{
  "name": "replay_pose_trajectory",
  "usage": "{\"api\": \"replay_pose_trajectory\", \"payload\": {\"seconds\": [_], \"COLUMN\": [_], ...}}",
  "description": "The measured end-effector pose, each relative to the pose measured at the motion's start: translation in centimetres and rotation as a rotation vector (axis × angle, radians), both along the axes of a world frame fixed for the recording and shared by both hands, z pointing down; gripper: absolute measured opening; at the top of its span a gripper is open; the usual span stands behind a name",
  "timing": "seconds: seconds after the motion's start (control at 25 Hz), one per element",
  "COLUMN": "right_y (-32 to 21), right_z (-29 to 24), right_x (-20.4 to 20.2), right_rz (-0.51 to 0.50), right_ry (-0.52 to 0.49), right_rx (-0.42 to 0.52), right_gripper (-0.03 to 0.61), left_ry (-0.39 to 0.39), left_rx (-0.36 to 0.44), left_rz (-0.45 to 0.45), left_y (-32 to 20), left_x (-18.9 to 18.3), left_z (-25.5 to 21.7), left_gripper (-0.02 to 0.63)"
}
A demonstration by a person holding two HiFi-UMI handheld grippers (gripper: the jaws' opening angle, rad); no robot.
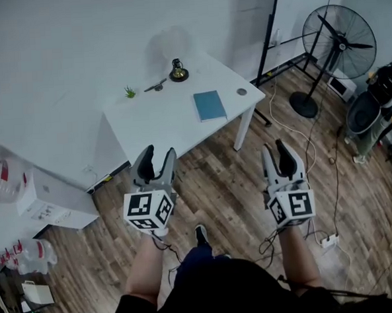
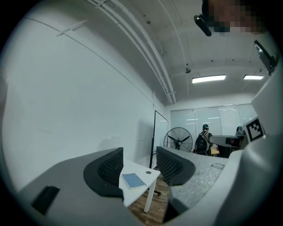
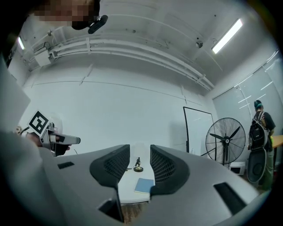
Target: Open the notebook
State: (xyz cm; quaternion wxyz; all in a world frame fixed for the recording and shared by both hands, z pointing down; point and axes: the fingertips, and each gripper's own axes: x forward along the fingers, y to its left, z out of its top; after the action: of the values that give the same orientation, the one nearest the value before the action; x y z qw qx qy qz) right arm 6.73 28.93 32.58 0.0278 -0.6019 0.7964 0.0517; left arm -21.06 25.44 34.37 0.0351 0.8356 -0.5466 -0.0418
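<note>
Notebook is lying closed, blue cover up, towards the right end of the white table that is standing against the wall. The person is standing well back from it on the wooden floor, holding the left gripper and right gripper out level, both gaping wide and empty. It looks thin and light and is likely sliding easily on that smooth top, so pinning it and catching the cover's free edge seems wisest. A small brass ornament is sitting well apart from it.
</note>
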Motion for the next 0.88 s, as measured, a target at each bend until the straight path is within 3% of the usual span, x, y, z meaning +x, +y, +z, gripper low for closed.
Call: {"api": "replay_pose_trajectory", "payload": {"seconds": [0.48, 0.88], "right_y": [-11.8, -17.3], "right_z": [0.3, 2.2], "right_x": [-4.0, -4.0], "right_rz": [0.070, 0.084], "right_ry": [0.025, 0.006], "right_rx": [-0.047, -0.101], "right_gripper": [0.137, 0.132], "left_ry": [0.032, 0.075], "left_rx": [-0.047, -0.132], "left_rz": [0.086, 0.113], "left_y": [-14.5, -20.7], "left_x": [-3.2, -2.9], "left_z": [2.9, 6.7], "left_gripper": [0.224, 0.224]}}
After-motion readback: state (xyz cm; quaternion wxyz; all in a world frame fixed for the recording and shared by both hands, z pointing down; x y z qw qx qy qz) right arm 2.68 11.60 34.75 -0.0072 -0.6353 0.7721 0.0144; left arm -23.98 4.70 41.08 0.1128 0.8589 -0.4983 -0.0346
